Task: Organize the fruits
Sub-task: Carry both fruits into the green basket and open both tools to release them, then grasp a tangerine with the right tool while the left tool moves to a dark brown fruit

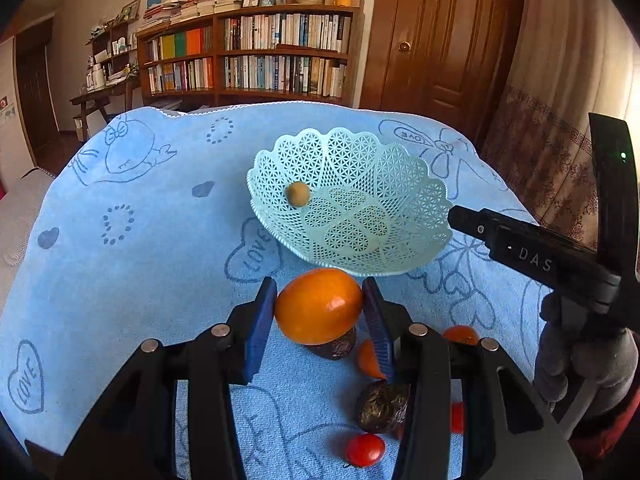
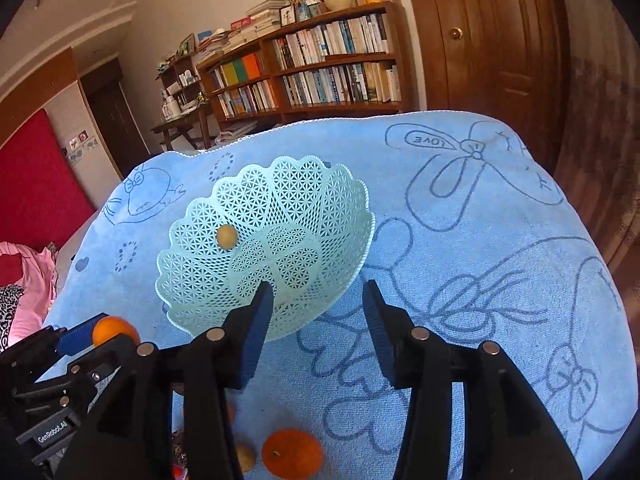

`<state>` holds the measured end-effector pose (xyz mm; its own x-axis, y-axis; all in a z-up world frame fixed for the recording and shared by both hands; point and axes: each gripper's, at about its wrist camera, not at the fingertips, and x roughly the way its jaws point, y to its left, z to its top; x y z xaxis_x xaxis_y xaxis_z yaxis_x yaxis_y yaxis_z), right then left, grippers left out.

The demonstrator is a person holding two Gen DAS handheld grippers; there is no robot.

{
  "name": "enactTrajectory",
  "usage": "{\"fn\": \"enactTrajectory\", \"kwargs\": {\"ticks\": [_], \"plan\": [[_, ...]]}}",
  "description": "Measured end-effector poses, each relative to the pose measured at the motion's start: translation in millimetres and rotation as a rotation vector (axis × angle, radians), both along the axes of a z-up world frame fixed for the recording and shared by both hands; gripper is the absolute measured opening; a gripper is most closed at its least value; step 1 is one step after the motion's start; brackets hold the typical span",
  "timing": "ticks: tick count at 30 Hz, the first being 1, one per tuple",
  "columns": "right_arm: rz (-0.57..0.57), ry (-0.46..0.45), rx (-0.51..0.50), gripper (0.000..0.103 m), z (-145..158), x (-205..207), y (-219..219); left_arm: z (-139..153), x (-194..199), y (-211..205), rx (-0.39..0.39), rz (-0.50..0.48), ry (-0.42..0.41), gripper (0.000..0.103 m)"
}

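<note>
The left gripper [image 1: 319, 300] has its fingers clamped on an orange fruit [image 1: 318, 306], held just short of the mint lattice basket [image 1: 400, 184]; carry it over the near rim before letting go, low, clear of the small tan fruit [image 1: 298, 194] inside. The right gripper [image 2: 318, 300] hangs empty, fingers apart, beside the basket

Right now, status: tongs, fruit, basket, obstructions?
Left tongs shut on orange fruit, lifted short of basket. Right tongs open, empty. Basket holds one small tan fruit. Path clear.
</note>
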<state>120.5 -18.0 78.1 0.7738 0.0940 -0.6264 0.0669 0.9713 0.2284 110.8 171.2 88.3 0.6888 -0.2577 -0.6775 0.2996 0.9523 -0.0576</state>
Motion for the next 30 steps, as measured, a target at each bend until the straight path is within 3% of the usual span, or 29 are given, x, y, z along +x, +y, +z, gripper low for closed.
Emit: {"fn": "enactTrajectory", "kwargs": {"ticks": [14, 16, 17, 18, 25, 30], "plan": [[-0.009, 0.042, 0.031, 0.054, -17, -16, -10, -5, 64, -41, 0.010, -0.015, 0.011, 0.046], [-0.007, 0.050, 0.036, 0.054, -20, -16, -10, -6, 67, -39, 0.002, -0.004, 0.008, 0.061], [-0.007, 0.054, 0.039, 0.054, -21, -17, -11, -5, 67, -36, -0.006, 0.006, 0.000, 0.078], [-0.006, 0.058, 0.043, 0.054, -22, -17, -12, -3, 65, -32, -0.017, 0.019, -0.017, 0.087], [0.012, 0.066, 0.057, 0.060, -25, -25, -11, 11, 49, -7, -0.073, 0.078, -0.040, 0.095], [0.020, 0.078, 0.060, 0.060, -28, -29, -8, 4, 36, 2, -0.064, 0.094, -0.027, 0.096]]}}
